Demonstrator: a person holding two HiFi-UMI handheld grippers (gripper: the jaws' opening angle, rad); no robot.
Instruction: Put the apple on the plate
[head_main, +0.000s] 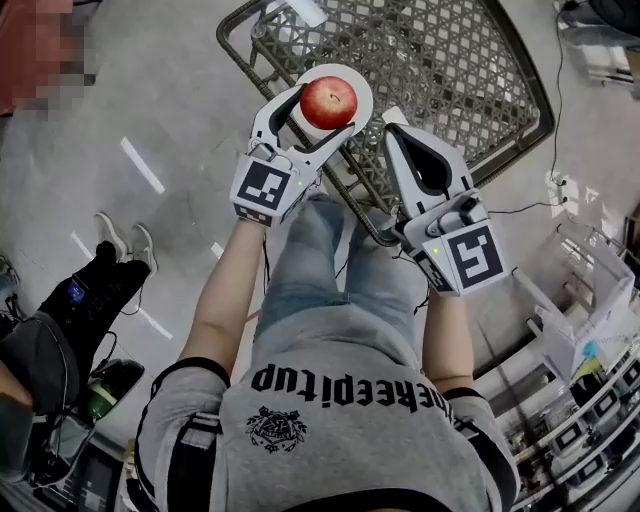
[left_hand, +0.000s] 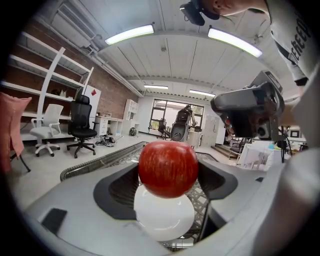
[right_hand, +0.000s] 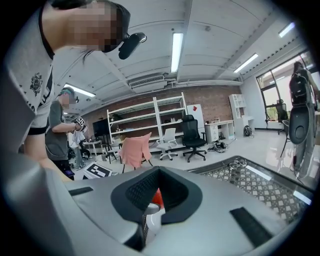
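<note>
A red apple sits between the jaws of my left gripper, which is shut on it. Directly under the apple lies a white plate on a metal mesh table. In the left gripper view the apple hangs over the plate, with a dark pad on either side of it; whether the two touch I cannot tell. My right gripper is just right of the plate, shut and holding nothing. Through its jaws a sliver of the apple and the plate shows.
The mesh table's rounded front rim runs close to my legs. Another person's feet are on the floor at left. Racks with bins stand at right, and a cable trails off the table's right side.
</note>
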